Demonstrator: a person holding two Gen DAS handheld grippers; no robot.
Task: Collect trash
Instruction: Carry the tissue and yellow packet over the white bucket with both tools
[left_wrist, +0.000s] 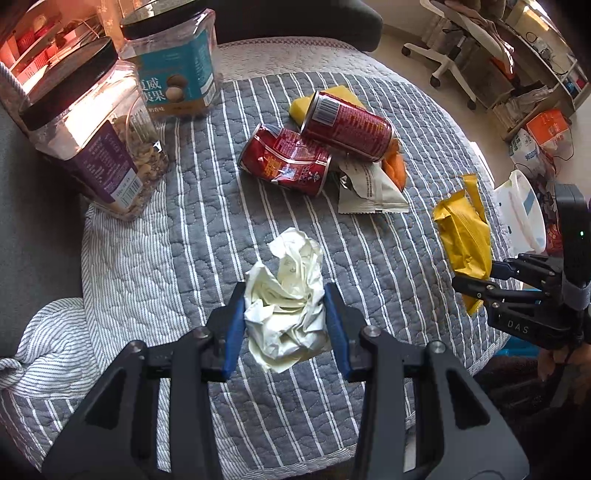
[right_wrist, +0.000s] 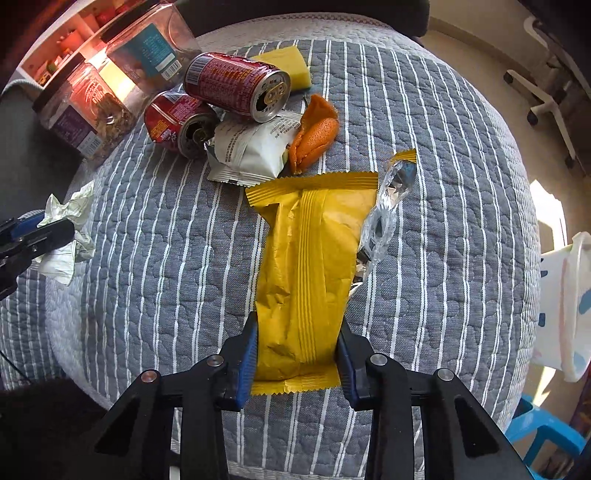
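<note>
My left gripper (left_wrist: 285, 314) is shut on a crumpled white paper ball (left_wrist: 286, 306), just above the striped cloth; the ball also shows in the right wrist view (right_wrist: 70, 236). My right gripper (right_wrist: 295, 343) is shut on a yellow snack wrapper (right_wrist: 306, 273), which lies on the cloth; it also shows in the left wrist view (left_wrist: 463, 236). Two red cans, one crushed (left_wrist: 286, 160) and one whole (left_wrist: 347, 125), lie mid-table with a white wrapper (left_wrist: 369, 188), orange peel (right_wrist: 314, 136) and a yellow sponge (right_wrist: 286, 64).
Two clear snack jars (left_wrist: 92, 147) (left_wrist: 173, 62) stand at the far left. A torn yellow wrapper strip with foil (right_wrist: 388, 203) lies right of the yellow wrapper. A white bin bag (right_wrist: 565, 302) hangs off the table's right edge. An office chair (left_wrist: 454, 48) stands beyond.
</note>
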